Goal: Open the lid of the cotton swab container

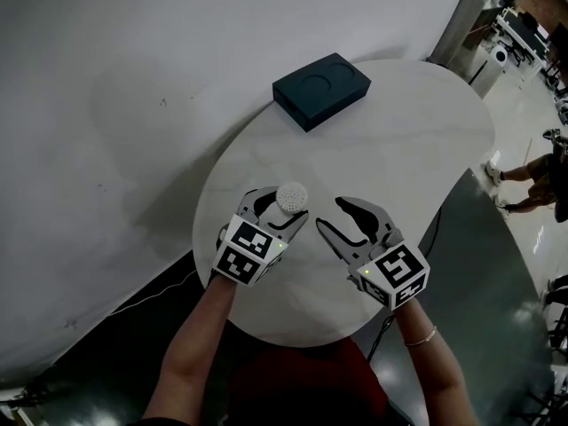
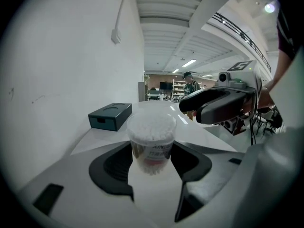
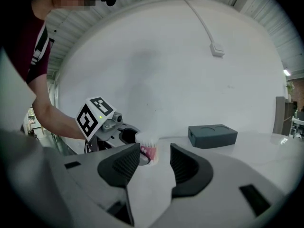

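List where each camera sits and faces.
Head view: person's head, steeply down at round white table; forearms, left gripper, right gripper show.
Left gripper view: along own fingers gripping clear round cotton swab container; right gripper shows.
Right gripper view: along own open fingers toward left gripper.
All share: container, dark teal rectangular box.

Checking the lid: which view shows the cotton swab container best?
The left gripper view: the cotton swab container fills the centre, gripped by the left claw. Head view shows only its top; right gripper view shows it small, partly hidden.
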Tool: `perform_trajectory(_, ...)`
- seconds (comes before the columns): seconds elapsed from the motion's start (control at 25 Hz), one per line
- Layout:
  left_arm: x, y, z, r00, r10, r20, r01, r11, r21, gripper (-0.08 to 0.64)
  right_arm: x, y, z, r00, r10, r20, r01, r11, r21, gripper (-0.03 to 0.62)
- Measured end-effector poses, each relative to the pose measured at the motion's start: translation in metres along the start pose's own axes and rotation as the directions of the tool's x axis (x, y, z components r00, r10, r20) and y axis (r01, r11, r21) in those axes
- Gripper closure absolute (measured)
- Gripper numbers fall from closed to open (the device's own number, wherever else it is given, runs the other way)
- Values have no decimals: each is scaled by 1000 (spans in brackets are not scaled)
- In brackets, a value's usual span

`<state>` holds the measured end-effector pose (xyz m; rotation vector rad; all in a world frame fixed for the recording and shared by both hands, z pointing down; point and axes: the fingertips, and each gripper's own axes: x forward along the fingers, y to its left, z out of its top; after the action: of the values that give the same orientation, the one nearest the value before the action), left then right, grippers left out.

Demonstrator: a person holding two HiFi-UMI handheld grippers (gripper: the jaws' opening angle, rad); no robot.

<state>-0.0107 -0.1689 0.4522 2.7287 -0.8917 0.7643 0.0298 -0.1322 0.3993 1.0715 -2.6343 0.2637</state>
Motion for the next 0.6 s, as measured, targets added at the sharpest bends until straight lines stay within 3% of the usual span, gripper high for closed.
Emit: perform_trajectory(0.6,-30,-51,1,995,-95,-22,96,994,46,290,-20,47,13,981,193,-11,-193,976,-99,379)
